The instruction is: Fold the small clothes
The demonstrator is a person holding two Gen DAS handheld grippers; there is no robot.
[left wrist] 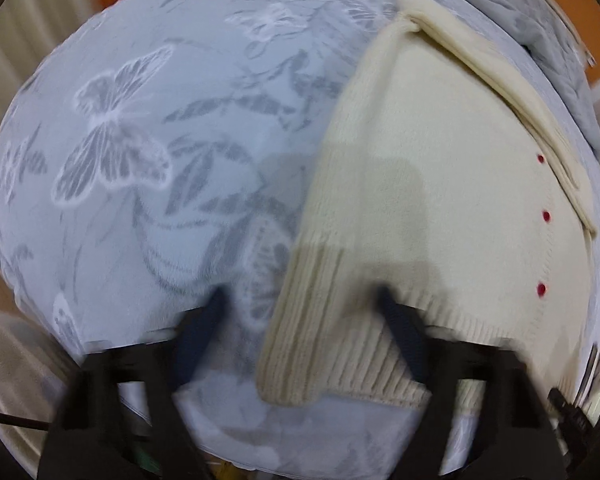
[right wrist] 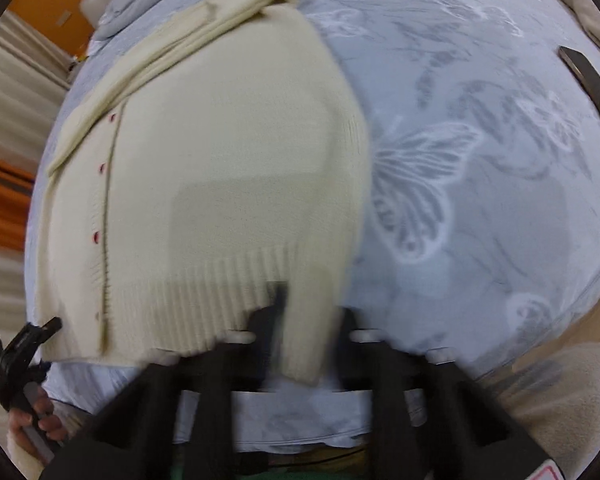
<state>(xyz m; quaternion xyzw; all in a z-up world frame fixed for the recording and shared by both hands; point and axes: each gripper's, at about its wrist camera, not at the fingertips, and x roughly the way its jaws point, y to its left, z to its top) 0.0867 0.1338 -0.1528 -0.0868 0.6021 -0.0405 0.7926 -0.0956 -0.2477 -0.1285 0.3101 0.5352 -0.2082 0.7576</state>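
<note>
Start at your left: the left gripper (left wrist: 300, 300) sits low over the pale blue bedspread (left wrist: 148, 128) with its butterfly pattern, and its jaws stand spread wide, gripping nothing. One dark fingertip (left wrist: 216, 300) hangs over the bare bedspread, while the other lies at the ribbed hem of the cream cardigan (left wrist: 440, 208), with the folded-in sleeve cuff (left wrist: 300, 344) lying between the two; motion blur keeps you from telling whether that fingertip touches the knit. The cardigan lies flat on the bedspread, its button band with small red buttons (left wrist: 546, 215) running down the far right side in the left wrist view, and a second sleeve (left wrist: 500, 80) folded across its upper edge. Beyond it, at the top right, a grey quilted cover (left wrist: 540, 20) lies bunched. Moving on to your right gripper (right wrist: 308, 304), it comes in at the cardigan's (right wrist: 228, 152) hem from the near edge, and its jaws bracket the sleeve cuff (right wrist: 304, 340) that lies along the garment's right side. The frame is smeared there, so you cannot tell whether the fingers are pinching the cuff or only standing on either side of it. To the right of the cardigan the bedspread (right wrist: 480, 168) continues, and a dark strap-like strip (right wrist: 592, 80) lies near its far right edge.
</note>
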